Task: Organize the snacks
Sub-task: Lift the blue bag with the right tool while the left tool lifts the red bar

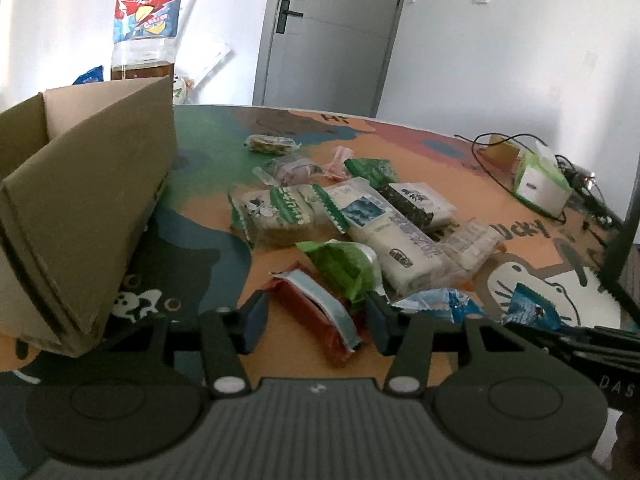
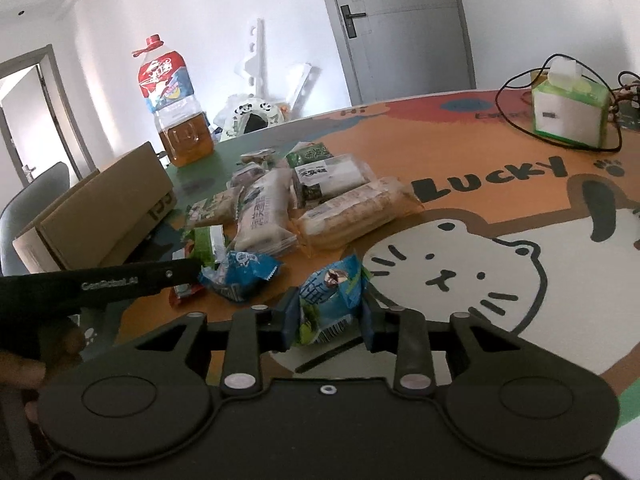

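Blue-green foil snack packet (image 2: 330, 300) sits pinched between the right gripper (image 2: 329, 322) pads, low over the printed table (image 2: 500, 208), right of the snack pile (image 2: 304, 200). Left gripper (image 1: 316, 322) stands half-wide around a red packet (image 1: 316, 316) lying on the table; pads don't look pressed on it yet. Cardboard box (image 1: 88, 208) open at left, likely the drop spot. Risks: crinkly foil slipping from the narrow pinch; left jaws snagging the green packet (image 1: 344, 266) touching the red one.

Snacks (image 1: 360, 224) are lying mid-table (image 2: 500, 216); box (image 1: 80, 208) is sitting to their left, bottle (image 2: 176, 112) behind it, tissue box (image 2: 568, 112) far right.
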A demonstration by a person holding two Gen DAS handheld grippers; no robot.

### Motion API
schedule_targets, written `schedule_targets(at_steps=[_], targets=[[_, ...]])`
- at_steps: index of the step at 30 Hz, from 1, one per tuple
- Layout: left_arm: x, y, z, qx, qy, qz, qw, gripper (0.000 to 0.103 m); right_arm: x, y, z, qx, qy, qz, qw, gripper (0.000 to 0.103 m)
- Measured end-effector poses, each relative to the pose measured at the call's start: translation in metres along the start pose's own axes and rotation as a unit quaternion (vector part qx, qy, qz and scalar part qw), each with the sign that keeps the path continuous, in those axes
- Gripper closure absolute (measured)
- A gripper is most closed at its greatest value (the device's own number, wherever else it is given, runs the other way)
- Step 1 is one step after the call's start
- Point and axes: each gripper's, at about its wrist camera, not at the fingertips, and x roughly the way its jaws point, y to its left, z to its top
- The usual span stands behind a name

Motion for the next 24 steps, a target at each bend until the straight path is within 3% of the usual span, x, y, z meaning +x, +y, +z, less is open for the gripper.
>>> schedule_targets(at_steps=[5, 6, 10, 12, 14, 16, 24], targets=[[-0.003, -0.002, -0.008, 0.019, -0.013, 0.013, 0.9996, 0.055, 0.007, 0.006, 0.003, 0.004, -0.004, -0.008, 1.0, 0.065], [-0.005, -0.001, -0.009, 0.021, -0.015, 0.015, 0.9996, 0.056, 0.008, 0.008, 0.003, 0.004, -0.005, -0.01, 1.0, 0.06], [-0.011, 0.009, -0.011, 0.005, -0.021, 0.021, 0.9996, 0.076, 0.013, 0.018, 0.003, -0.002, -0.009, -0.008, 1.0, 0.042], [-0.012, 0.014, -0.012, -0.004, -0.023, 0.014, 0.9996, 0.078, 0.015, 0.023, 0.002, -0.012, -0.011, -0.015, 1.0, 0.041], [-0.014, 0.018, -0.012, -0.012, -0.026, 0.009, 0.9995, 0.084, 0.017, 0.027, 0.001, -0.018, -0.015, -0.023, 0.999, 0.044], [-0.016, 0.021, -0.013, -0.021, -0.025, 0.002, 0.9995, 0.093, 0.018, 0.029, 0.002, -0.022, -0.017, -0.027, 0.999, 0.064], [-0.034, 0.026, -0.021, -0.033, -0.023, -0.016, 0.9991, 0.096, 0.015, 0.033, 0.003, -0.018, -0.01, -0.018, 1.0, 0.071]])
